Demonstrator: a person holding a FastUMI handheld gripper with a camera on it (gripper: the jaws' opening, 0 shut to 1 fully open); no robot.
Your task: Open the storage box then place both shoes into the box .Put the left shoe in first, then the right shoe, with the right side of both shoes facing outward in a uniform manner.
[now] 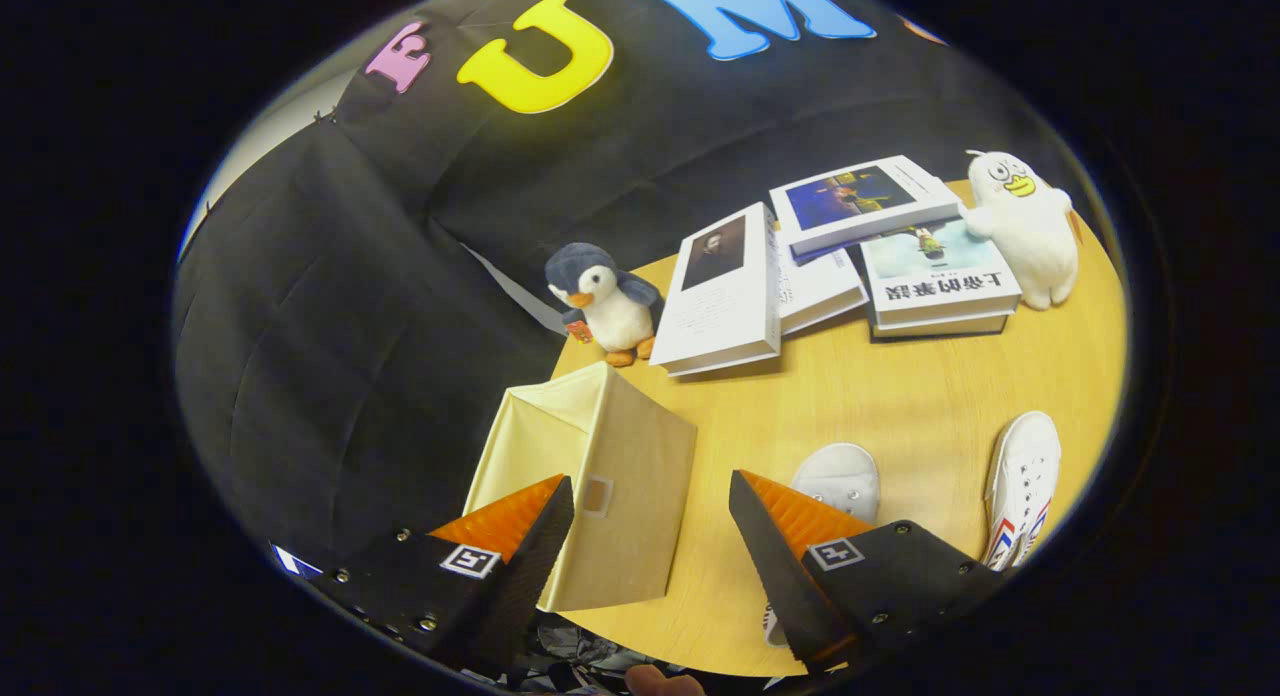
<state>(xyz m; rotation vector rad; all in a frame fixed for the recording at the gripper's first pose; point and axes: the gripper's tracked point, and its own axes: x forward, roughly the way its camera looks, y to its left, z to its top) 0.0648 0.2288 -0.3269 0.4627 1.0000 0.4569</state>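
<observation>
While the gripper [650, 496] hangs above the near edge of the round wooden table [900, 396], its two fingers stand wide apart and hold nothing. In the gripper view, the storage box [600, 476], a pale fabric cube, sits at the table's near left edge, just ahead of the left finger, whose tip covers the box's lower left corner. The box appears tilted, one face carrying a small pull tab; whether its opening is uncovered is hard to make out from this angle.

Two white shoes lie on the table to the right of the box. The nearer shoe [840, 481] is mostly hidden behind the right finger, so only its rounded toe shows above the finger and a sliver of sole below it. The other shoe [1025, 486] lies further right, near the table's edge, with coloured stripes on its side; its heel end is cut off.

Beyond the fingers, at the far side of the table, a penguin toy [605, 301] stands beside a spread of books [830, 266], some overlapping so their covers are partly hidden. A white duck toy [1025, 226] leans against the rightmost books.
</observation>
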